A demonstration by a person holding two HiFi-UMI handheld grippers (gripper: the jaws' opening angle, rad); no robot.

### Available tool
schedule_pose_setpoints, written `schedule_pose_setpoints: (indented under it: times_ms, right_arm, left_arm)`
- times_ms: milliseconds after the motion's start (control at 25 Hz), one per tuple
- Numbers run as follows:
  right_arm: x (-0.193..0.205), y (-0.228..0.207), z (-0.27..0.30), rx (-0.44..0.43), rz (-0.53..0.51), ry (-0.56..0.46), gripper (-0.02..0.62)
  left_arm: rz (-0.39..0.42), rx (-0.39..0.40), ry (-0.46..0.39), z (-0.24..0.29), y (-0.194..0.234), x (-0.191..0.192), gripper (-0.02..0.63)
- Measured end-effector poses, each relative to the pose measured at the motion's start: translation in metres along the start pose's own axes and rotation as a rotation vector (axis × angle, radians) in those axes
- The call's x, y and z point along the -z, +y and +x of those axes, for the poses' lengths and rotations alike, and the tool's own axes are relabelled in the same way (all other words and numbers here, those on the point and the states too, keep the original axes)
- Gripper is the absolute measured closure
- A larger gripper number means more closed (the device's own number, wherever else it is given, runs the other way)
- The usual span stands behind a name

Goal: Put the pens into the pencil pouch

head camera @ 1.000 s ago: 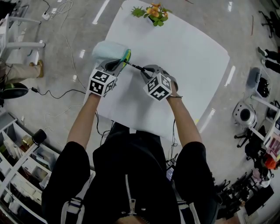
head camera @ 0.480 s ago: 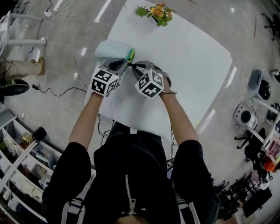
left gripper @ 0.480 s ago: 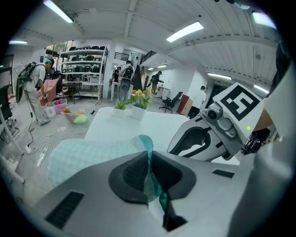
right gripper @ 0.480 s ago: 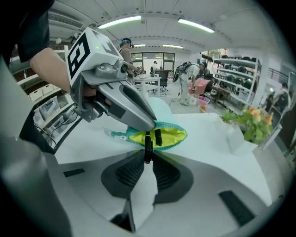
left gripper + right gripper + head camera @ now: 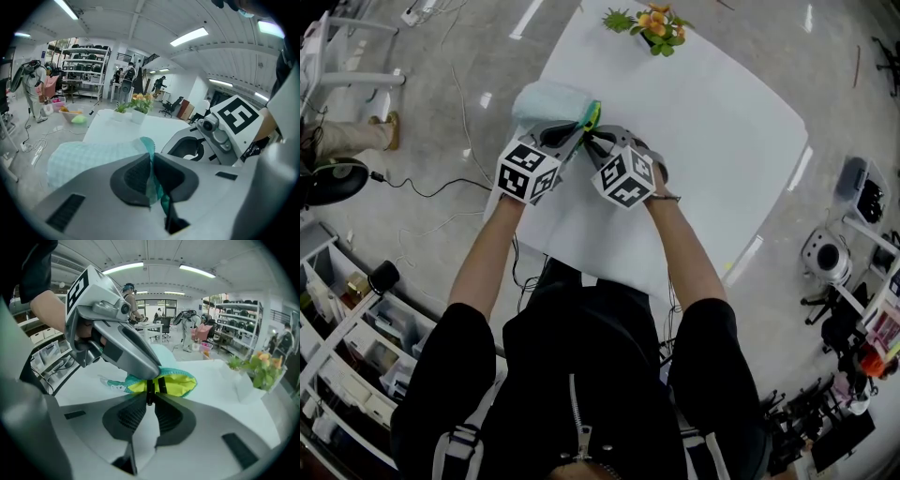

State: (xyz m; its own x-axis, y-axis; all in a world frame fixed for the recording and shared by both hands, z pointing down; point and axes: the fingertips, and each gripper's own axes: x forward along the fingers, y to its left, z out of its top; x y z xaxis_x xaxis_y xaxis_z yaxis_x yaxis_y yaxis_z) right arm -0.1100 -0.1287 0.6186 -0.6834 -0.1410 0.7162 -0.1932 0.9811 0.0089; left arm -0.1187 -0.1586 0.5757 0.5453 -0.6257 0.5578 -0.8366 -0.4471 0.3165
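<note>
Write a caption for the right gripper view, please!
Right gripper holds a pen at the mouth of the open pouch; left gripper pinches its edge.

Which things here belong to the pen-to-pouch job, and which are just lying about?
In the job: pencil pouch, pen, left tool gripping the pouch's edge, right tool gripping the pen.
Lying about: potted plant on the white table.
</note>
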Motion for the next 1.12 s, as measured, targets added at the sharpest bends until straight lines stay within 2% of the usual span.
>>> schedule_pose_setpoints:
  times_ms: [640, 1000, 1120]
  right_arm:
    - [-0.019, -0.006, 0.009, 0.006, -0.021, -0.06, 0.529]
    - [-0.019, -0.01, 0.011, 0.045, -0.025, -0.075, 0.525]
    - [-0.02, -0.012, 0.005, 0.067, -0.017, -0.081, 0.485]
  left_arm:
    - [-0.056, 0.12, 0.002, -0.002, -0.006, -0.001, 0.561]
    - [-0.081, 0.112, -0.023, -0.002, -0.001, -0.003, 0.561]
    - [-0.076, 0.098, -0.023, -0.002, 0.001, -0.005, 0.561]
